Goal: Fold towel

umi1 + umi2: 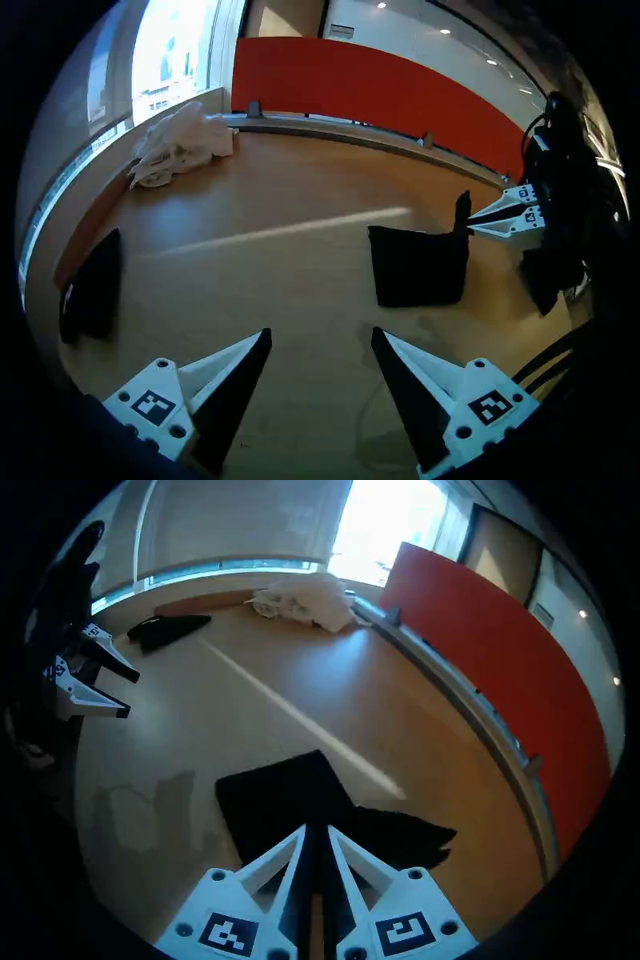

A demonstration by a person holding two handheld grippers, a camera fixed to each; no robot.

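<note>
— Where was the black cloth towel (272, 800)?
— On the wooden table (304, 192), corner pinched by the right gripper (316, 829); left gripper (320, 336) held spread, white crumpled cloth heap (180, 144) seen beyond.

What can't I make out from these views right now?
How much towel the right hand-held gripper pinches: right gripper view, its fingers cover it.
Towel layers: both views, black on black.
The black cloth at the table edge: left gripper view, too dark to tell its shape.
The white heap: left gripper view, too small to count pieces.
</note>
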